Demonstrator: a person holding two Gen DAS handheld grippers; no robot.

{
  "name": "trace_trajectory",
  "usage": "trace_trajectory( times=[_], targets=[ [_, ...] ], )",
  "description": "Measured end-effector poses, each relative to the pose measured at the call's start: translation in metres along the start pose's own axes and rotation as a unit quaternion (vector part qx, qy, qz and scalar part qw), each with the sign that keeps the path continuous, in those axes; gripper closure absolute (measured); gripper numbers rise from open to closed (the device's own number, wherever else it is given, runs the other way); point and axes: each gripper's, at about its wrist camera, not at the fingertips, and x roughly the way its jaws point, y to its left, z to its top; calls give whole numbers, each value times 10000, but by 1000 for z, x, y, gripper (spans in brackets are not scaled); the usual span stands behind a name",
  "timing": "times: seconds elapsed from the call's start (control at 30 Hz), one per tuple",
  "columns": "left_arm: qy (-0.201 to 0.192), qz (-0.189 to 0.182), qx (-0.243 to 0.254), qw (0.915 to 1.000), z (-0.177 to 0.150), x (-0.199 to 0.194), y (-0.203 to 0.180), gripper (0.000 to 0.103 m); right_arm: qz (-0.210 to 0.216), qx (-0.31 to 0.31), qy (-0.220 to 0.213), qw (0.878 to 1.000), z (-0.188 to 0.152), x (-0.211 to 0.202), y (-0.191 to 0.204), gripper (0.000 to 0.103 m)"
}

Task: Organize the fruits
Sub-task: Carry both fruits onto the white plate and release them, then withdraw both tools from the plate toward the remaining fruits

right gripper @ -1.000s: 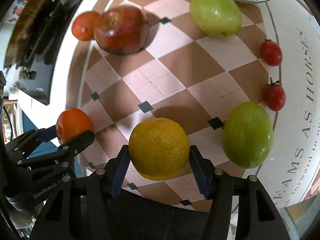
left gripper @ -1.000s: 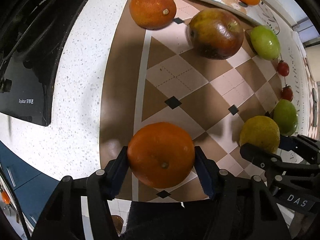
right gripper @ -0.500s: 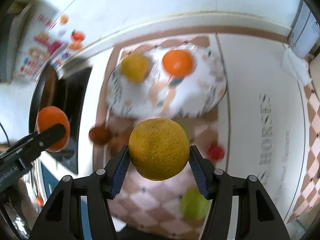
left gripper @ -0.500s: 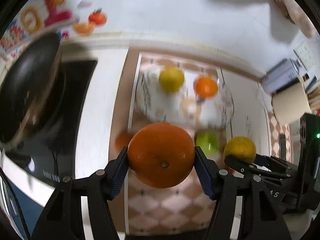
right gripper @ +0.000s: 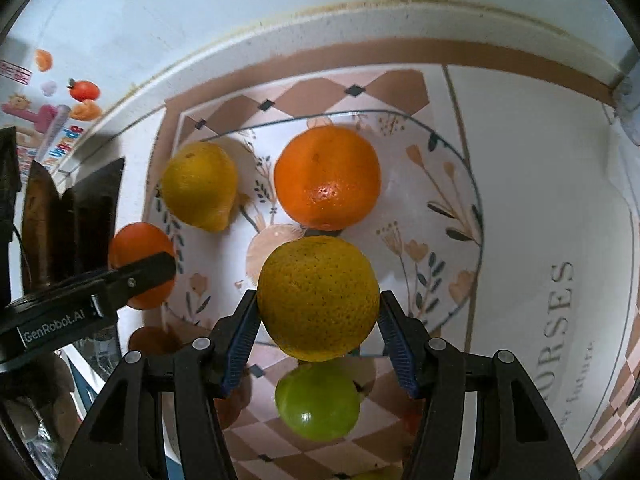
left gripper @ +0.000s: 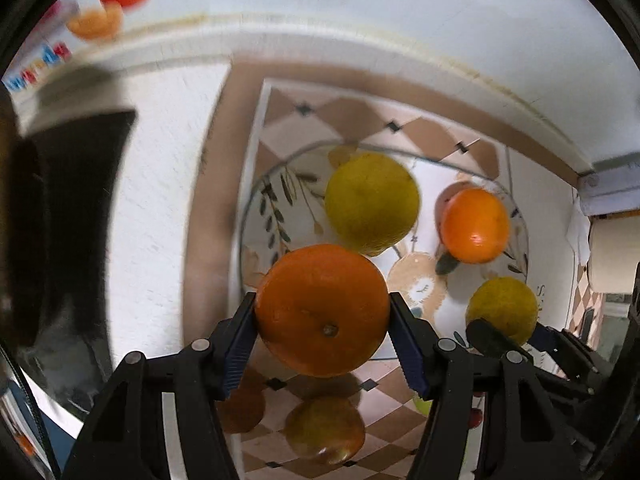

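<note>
My left gripper is shut on an orange and holds it in the air over the near left rim of the flowered plate. My right gripper is shut on a yellow-green orange, held above the plate's near edge. A lemon and a second orange lie on the plate. The right gripper's fruit shows in the left wrist view, and the left gripper's orange shows in the right wrist view.
On the checkered mat below lie a green fruit, a red-green apple, another orange and a cherry tomato. A black stove is at the left. The wall runs along the back.
Both grippers have lifted their fruit off the mat and carried it forward and up over the plate. Both stay shut on their fruit.
</note>
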Motion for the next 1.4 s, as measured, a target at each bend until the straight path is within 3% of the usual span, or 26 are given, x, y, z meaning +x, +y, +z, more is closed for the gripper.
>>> trace_trajectory(
  times=[0.17, 0.37, 0.57, 0.6, 0.7, 0.97, 1.17, 1.4],
  targets=[
    [334, -214, -286, 9988, 2, 24, 9, 42, 97, 38, 178, 9998, 6, 21, -1, 41],
    [417, -262, -446, 9978, 3, 33, 14, 42, 176, 23, 322, 9993, 9, 32, 0, 40],
    [420, -195, -375, 9982, 8, 36, 9, 38, 32, -6, 153, 9999, 10, 15, 1, 19],
    [373, -189, -366, 9985, 9, 35, 8, 30, -56, -19, 136, 9999, 10, 12, 0, 17],
    [209, -98, -260, 9994, 9, 25, 4, 17, -332, -40, 41, 9994, 6, 1, -3, 8],
    [-279, 425, 130, 9986, -10, -15, -4, 17, -937, -247, -332, 9947, -15, -30, 3, 8],
    [-803, 852, 279, 9927, -39, -51, -6, 17, -1043, -287, -663, 9919, -37, -62, 8, 8],
    [-1241, 934, 271, 9875, -72, -83, -6, 17, -1057, -302, -1056, 9883, -69, -102, 16, 8]
  ],
)
